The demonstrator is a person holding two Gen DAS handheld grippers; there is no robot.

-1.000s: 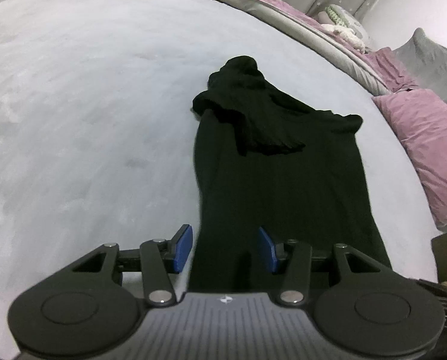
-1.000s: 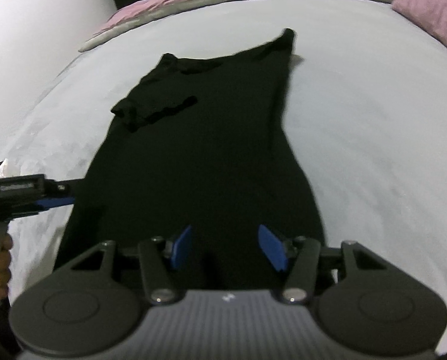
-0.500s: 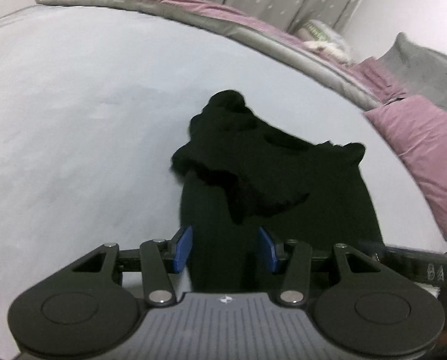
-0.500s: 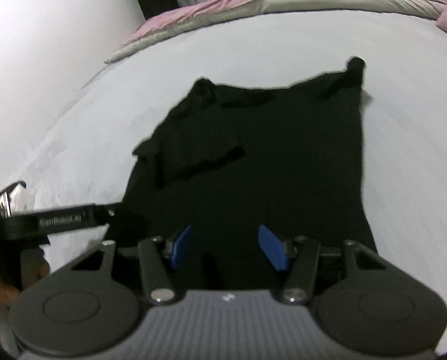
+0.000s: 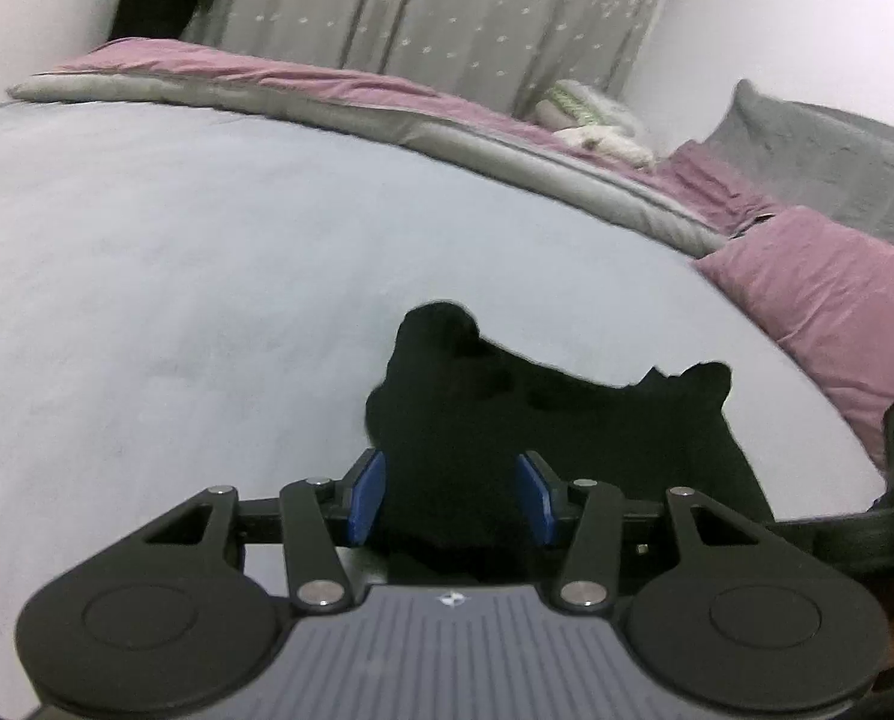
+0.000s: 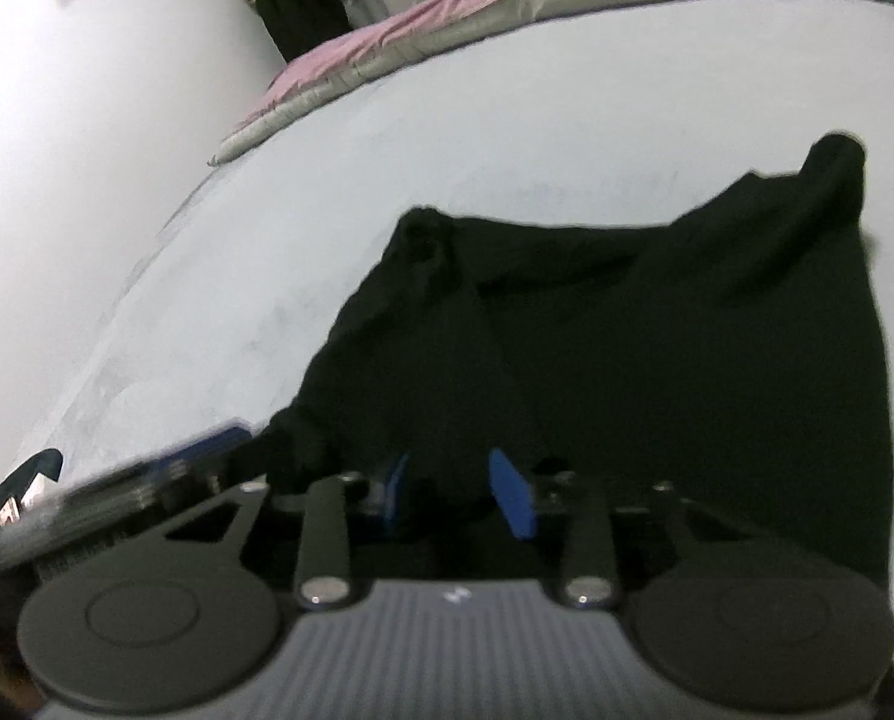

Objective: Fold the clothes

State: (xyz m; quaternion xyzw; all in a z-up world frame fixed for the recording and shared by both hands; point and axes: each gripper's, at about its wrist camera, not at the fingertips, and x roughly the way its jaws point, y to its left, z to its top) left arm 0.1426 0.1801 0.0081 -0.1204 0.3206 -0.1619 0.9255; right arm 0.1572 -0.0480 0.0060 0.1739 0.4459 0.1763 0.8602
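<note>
We see a wide bed [image 5: 207, 276] covered in a pale grey sheet that fills most of both views. Along its far edge lies a rolled grey and purple quilt [image 5: 339, 96], and behind that hangs a grey curtain [image 5: 477, 12] dotted with small white marks. At the far right of the left-wrist view sit a purple pillow [image 5: 831, 300] and a grey pillow [image 5: 825, 162], with a small heap of pale, fluffy things [image 5: 591, 126] beside them; we cannot tell what these are.

In the middle of the sheet lies the black garment [image 6: 657, 360], spread mostly flat, with one part folded over itself at its left side and a small bunched corner at the far right. Its near edge runs under both tools. In the left-wrist view the same black cloth shows as a dark shape rising just beyond the fingers.

The left gripper [image 5: 452, 498] has its blue pads [image 5: 368, 498] standing apart, with black cloth in the gap between them. The cloth is too dark for us to tell whether the pads touch it.

The right gripper [image 6: 456, 495] is blurred. Its jaws are closing, the blue pads [image 6: 512, 501] closer together than the left pair, with dark fabric between them. We cannot tell whether they have caught the cloth yet.

At the left edge of the right-wrist view, the other tool shows as a dark blurred bar, just beside the garment's near left corner.
</note>
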